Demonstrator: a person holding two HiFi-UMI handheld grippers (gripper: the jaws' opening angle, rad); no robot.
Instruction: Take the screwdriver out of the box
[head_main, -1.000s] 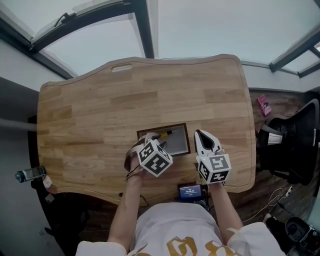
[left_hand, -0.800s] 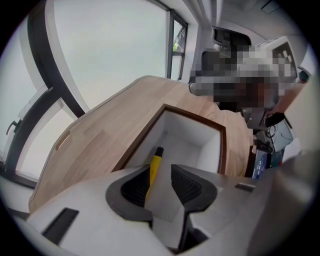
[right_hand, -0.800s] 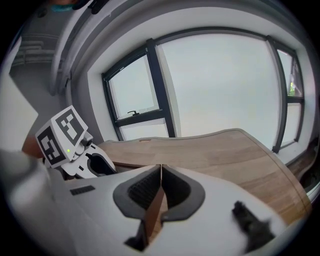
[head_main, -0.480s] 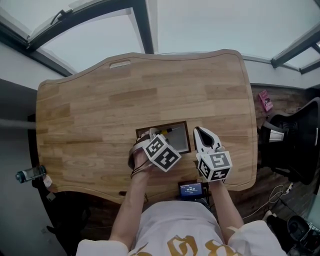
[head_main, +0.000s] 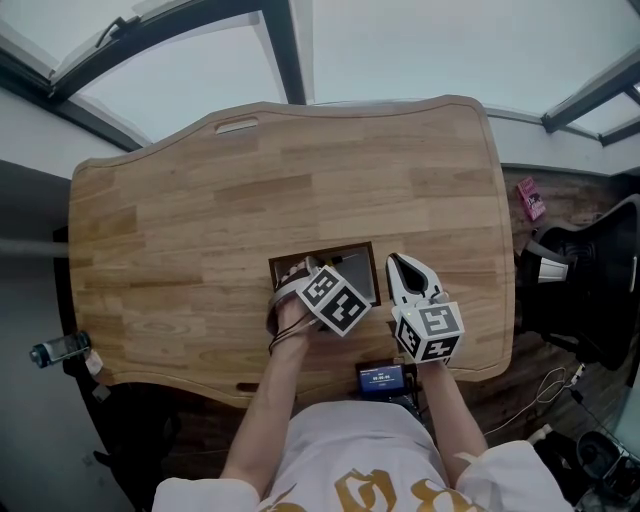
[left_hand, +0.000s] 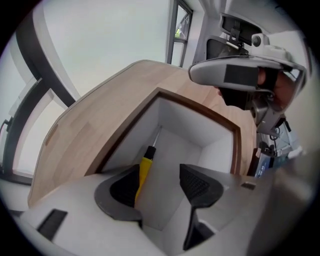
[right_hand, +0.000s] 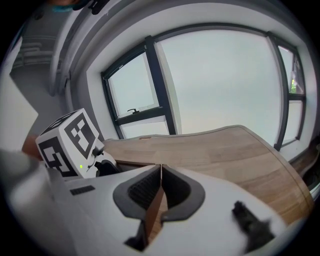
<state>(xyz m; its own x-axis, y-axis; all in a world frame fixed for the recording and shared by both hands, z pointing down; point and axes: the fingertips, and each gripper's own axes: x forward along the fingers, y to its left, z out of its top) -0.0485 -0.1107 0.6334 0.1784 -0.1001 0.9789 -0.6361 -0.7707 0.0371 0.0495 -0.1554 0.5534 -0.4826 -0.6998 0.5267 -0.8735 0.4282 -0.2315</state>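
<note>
The screwdriver (left_hand: 144, 167) lies on the white floor of the brown-rimmed box (left_hand: 202, 131), close along its left wall. Its yellow handle is nearest me and the shaft points at the far wall. My left gripper (left_hand: 160, 182) points down into the box, jaws just opened wide (nothing pinched). The handle sits just beside one pad (left_hand: 124, 186), with bare floor toward the right wall. My right gripper (right_hand: 160, 186) hangs beside the box over the wooden table (head_main: 200, 220), jaws pressed together, empty.
</note>
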